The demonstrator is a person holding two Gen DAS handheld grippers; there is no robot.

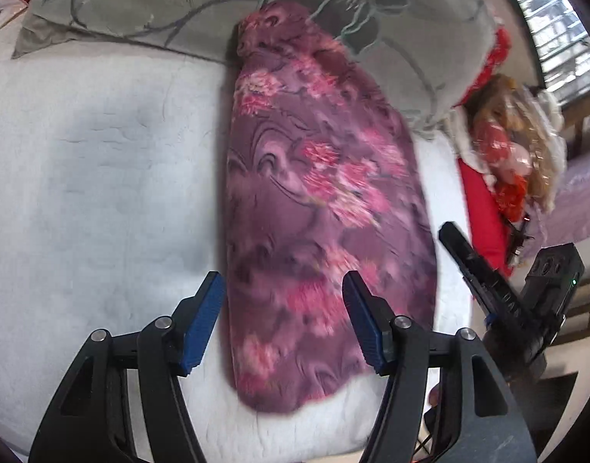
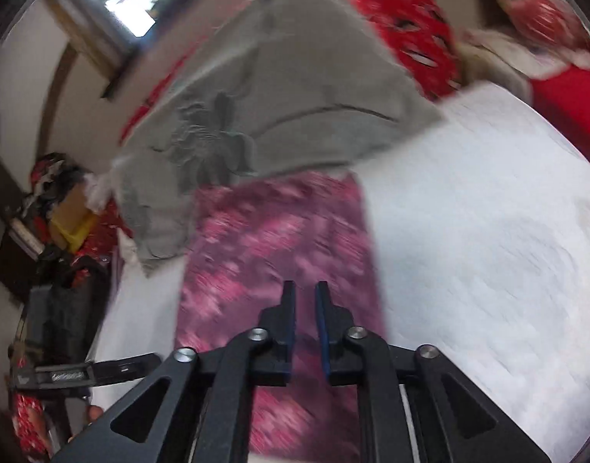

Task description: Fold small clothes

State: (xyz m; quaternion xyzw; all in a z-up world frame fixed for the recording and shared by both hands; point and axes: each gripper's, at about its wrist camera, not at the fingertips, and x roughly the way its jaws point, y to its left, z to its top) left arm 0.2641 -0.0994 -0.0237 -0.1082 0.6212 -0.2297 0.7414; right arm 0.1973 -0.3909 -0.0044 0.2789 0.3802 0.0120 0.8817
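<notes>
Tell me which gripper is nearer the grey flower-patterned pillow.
Hard to call. Left gripper and right gripper both hover over the near end of the purple floral cloth; the grey flower-patterned pillow lies beyond its far end.

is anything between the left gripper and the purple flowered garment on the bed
Nothing visible. The left gripper hangs open right over the near end of the purple flowered garment, which lies flat on the white bedcover. The grey pillow only meets its far end, and the right gripper is off to the side.
</notes>
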